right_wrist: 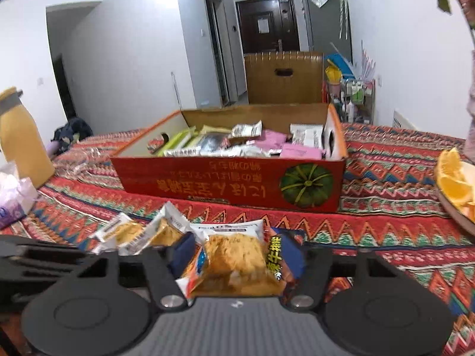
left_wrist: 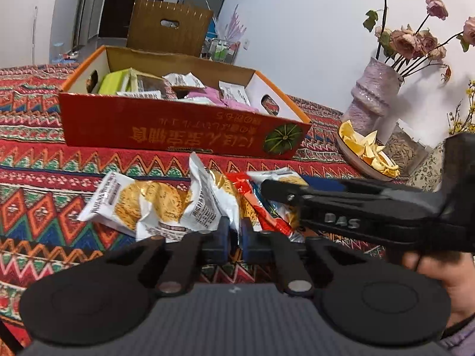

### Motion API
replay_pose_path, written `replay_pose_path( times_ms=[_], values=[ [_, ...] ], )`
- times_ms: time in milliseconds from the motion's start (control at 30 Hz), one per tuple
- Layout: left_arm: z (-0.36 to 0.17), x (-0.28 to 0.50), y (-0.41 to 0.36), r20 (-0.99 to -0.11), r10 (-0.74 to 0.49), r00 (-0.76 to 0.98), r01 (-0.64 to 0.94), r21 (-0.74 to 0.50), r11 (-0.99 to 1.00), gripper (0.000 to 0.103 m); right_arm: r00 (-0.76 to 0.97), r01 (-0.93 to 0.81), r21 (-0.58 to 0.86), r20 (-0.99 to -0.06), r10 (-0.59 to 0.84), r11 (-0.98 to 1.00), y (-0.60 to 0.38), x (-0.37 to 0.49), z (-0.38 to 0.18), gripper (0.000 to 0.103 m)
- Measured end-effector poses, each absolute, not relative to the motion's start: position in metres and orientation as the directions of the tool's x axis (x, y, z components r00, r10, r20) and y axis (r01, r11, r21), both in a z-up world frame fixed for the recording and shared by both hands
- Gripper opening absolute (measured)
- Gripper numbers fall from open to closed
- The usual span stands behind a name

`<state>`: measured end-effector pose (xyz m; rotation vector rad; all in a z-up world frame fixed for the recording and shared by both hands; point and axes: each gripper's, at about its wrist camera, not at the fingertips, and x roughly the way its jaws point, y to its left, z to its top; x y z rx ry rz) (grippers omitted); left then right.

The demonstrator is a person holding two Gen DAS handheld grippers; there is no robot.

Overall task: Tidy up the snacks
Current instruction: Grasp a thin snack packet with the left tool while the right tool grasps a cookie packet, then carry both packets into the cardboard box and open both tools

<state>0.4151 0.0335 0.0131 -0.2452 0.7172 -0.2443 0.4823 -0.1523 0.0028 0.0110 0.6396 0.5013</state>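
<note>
A red cardboard box holding several snack packets stands on the patterned tablecloth; it also shows in the right wrist view. In front of it lie several white and gold cookie packets. My left gripper is shut on the edge of a white cookie packet. My right gripper is shut on a blue and orange snack packet; from the left wrist view it reaches in from the right. More packets lie to its left.
A plate of orange slices sits right of the box, by a lilac vase of dried roses. A yellow bottle and tissue pack stand at far left. A brown carton stands behind the table.
</note>
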Motion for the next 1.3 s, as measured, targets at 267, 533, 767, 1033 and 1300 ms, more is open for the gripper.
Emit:
replay_pose_path(
  times_ms=[267, 533, 767, 1033, 1300],
  values=[
    [0.051, 0.357, 0.054, -0.575, -0.258, 0.777, 0.120, -0.266, 0.956, 0.003, 0.735, -0.412, 0.127, -0.539, 0.411, 0.902, -0.166, 0.438, 0.015, 0.040],
    [0.062, 0.266, 0.078, -0.554, -0.206, 0.807, 0.065, -0.264, 0.962, 0.002, 0.761, -0.371, 0.086, -0.542, 0.356, 0.925, -0.187, 0.334, 0.023, 0.040],
    [0.067, 0.220, 0.087, -0.545, -0.184, 0.818, 0.042, -0.262, 0.964, 0.002, 0.772, -0.335, 0.102, -0.540, 0.334, 0.937, -0.194, 0.276, 0.020, 0.040],
    [0.079, 0.200, 0.088, -0.503, -0.192, 0.843, 0.062, -0.265, 0.962, 0.002, 0.790, -0.353, 0.093, -0.503, 0.350, 0.931, -0.194, 0.253, 0.035, 0.040],
    [0.098, 0.236, 0.089, -0.472, -0.178, 0.864, 0.081, -0.220, 0.972, 0.002, 0.804, -0.386, 0.087, -0.457, 0.382, 0.918, -0.192, 0.278, 0.053, 0.040]
  ],
)
